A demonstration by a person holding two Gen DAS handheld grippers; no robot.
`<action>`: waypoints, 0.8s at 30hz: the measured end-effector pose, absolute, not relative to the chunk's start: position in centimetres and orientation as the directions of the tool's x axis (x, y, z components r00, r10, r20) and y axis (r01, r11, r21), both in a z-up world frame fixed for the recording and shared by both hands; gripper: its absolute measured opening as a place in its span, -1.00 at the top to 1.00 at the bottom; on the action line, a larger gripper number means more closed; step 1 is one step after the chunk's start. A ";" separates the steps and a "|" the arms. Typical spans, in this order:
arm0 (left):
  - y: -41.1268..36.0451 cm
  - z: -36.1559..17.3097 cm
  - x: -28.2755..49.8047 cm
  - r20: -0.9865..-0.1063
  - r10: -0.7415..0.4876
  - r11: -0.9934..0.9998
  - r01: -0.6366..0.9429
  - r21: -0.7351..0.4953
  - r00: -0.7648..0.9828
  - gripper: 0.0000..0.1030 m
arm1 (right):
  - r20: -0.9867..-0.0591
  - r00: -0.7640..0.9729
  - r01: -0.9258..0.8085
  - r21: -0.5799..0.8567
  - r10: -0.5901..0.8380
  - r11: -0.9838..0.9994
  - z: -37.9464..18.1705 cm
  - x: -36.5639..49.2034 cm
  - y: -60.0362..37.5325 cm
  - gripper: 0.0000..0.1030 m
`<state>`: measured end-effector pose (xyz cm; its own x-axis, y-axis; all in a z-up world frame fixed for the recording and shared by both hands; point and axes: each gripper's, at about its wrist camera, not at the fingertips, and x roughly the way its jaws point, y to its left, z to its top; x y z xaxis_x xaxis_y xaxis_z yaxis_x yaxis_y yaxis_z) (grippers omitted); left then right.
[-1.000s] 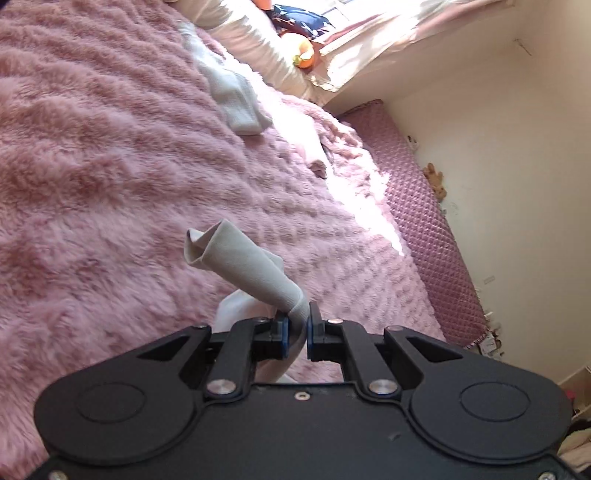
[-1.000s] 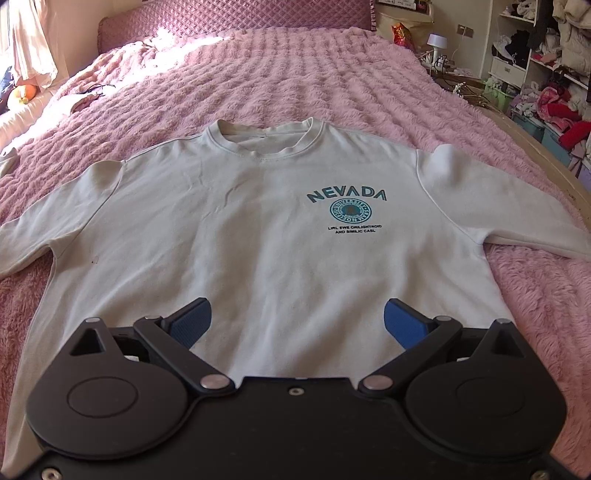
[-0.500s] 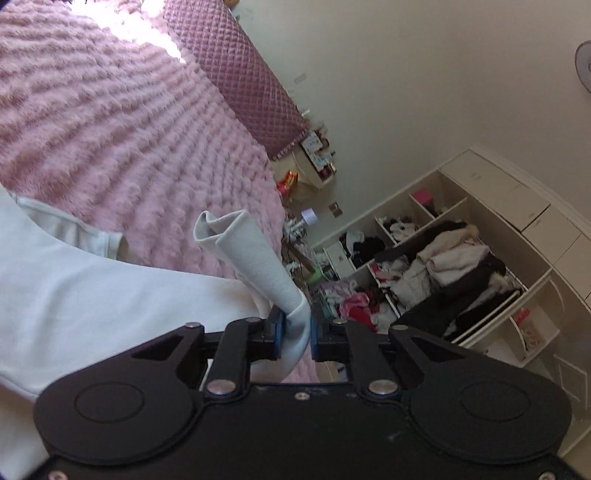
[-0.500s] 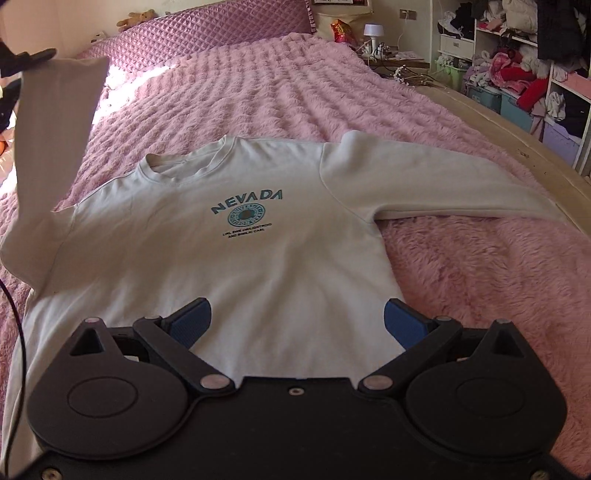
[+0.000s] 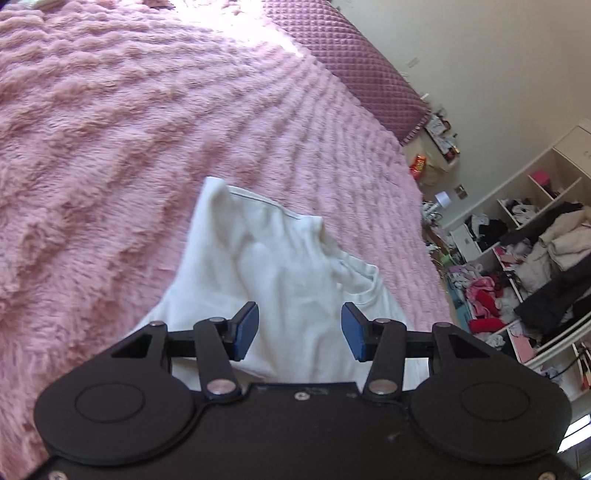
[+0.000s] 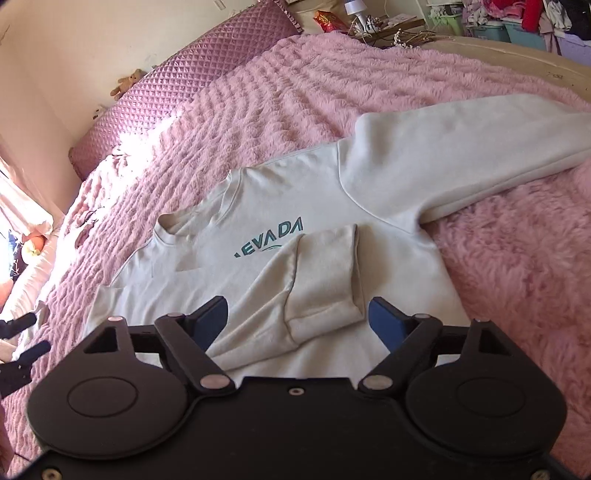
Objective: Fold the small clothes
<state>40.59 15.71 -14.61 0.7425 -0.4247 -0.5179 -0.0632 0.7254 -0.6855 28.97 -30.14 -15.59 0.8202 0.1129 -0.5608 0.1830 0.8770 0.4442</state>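
A cream sweatshirt (image 6: 266, 258) with a teal NEVADA print lies front up on the pink fluffy bedspread (image 6: 369, 74). Its left sleeve (image 6: 314, 280) is folded across the chest and covers part of the print. Its right sleeve (image 6: 461, 147) stretches out to the right. My right gripper (image 6: 297, 319) is open and empty, hovering over the folded sleeve's cuff. My left gripper (image 5: 299, 330) is open and empty above the sweatshirt's shoulder area (image 5: 280, 269); its fingers also show at the right wrist view's left edge (image 6: 22, 332).
A quilted purple headboard (image 6: 184, 85) runs along the wall. Shelves and bins piled with clothes (image 5: 524, 273) stand beyond the bed's far side. A bedside table with a lamp and snack bag (image 6: 343, 14) is near the headboard. Pillows lie at the left (image 6: 26, 258).
My left gripper carried the left sleeve over the chest, opened and let it go. The sleeve now lies folded across the print. The right gripper stayed open and swung its view to the left.
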 end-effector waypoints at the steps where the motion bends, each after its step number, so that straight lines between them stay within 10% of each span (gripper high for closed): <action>1: 17.2 -15.5 40.1 -0.529 -0.413 0.716 -0.094 -0.692 0.741 0.06 | -0.602 0.797 0.241 0.392 0.050 0.888 -16.0 29.8 -29.6 -0.66; 11: 19.7 -19.4 38.4 -0.582 -0.416 0.687 -0.178 -0.704 0.699 0.06 | -0.592 0.806 0.340 0.432 -0.022 0.836 -18.0 33.3 -30.7 -0.65; 14: 19.2 -19.5 38.6 -0.593 -0.410 0.702 -0.174 -0.690 0.693 0.05 | -0.586 0.809 0.285 0.457 0.044 0.842 -17.5 34.3 -31.2 0.86; 20: 16.8 -18.0 39.4 -0.581 -0.411 0.749 -0.102 -0.654 0.703 0.03 | -0.450 0.893 0.240 0.494 0.010 0.836 -12.6 32.6 -33.1 0.91; 24: 15.6 -19.1 40.7 -0.629 -0.393 0.785 -0.111 -0.609 0.671 0.00 | -0.556 0.831 0.256 0.403 0.013 0.879 -14.4 35.1 -34.4 0.86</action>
<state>40.67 15.64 -19.09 0.6705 -0.3932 -0.6291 -0.1114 0.7850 -0.6094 35.13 -34.40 -14.36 0.8310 0.0129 -0.5561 0.2560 0.8787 0.4030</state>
